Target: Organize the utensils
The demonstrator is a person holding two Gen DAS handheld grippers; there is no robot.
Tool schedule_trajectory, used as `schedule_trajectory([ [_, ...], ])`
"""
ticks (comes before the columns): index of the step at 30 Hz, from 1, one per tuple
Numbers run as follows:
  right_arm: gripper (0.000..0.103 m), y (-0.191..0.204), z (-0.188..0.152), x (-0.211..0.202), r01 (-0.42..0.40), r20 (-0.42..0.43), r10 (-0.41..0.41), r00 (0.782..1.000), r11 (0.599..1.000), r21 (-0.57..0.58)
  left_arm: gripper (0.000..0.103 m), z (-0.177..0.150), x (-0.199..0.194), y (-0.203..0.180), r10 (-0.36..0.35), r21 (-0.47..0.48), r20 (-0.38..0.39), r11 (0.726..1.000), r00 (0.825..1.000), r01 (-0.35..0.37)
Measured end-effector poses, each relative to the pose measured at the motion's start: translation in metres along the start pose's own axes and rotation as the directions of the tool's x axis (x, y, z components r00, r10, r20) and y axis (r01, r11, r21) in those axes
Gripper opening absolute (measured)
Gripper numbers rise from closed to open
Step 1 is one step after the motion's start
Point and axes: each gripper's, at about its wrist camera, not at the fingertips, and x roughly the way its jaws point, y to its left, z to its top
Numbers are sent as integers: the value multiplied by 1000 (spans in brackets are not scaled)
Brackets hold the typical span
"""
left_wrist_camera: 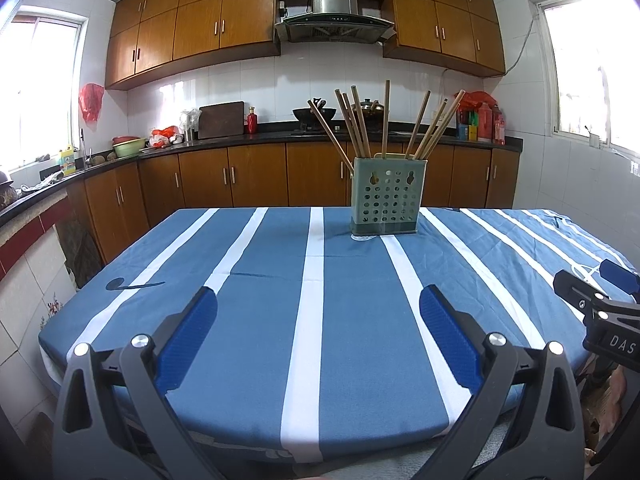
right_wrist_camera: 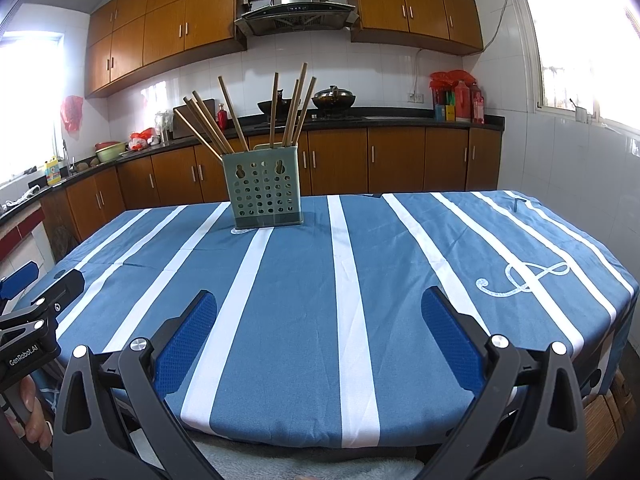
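Observation:
A green perforated utensil holder (left_wrist_camera: 384,200) stands upright near the far edge of the table, with several wooden chopsticks (left_wrist_camera: 384,124) fanned out of its top. It also shows in the right wrist view (right_wrist_camera: 266,190), with the chopsticks (right_wrist_camera: 276,110) leaning both ways. My left gripper (left_wrist_camera: 318,294) is open and empty over the near part of the table. My right gripper (right_wrist_camera: 319,296) is open and empty too, at about the same distance from the holder. Each gripper shows at the edge of the other's view: the right one (left_wrist_camera: 592,284) and the left one (right_wrist_camera: 44,280).
The table wears a blue cloth with white stripes (left_wrist_camera: 316,280) and an embroidered curl (right_wrist_camera: 520,280) at the right. Behind it runs a kitchen counter (left_wrist_camera: 240,140) with a wok, bottles and bowls, with wooden cabinets above and below. Windows flank both sides.

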Motion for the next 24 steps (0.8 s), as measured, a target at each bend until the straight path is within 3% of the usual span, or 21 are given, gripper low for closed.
schedule_trajectory([
  [24,101,1,1,0,0,-4,0,1000,1000,3,99,-1,1,1,2,-5,-5,1000,1000,-2],
])
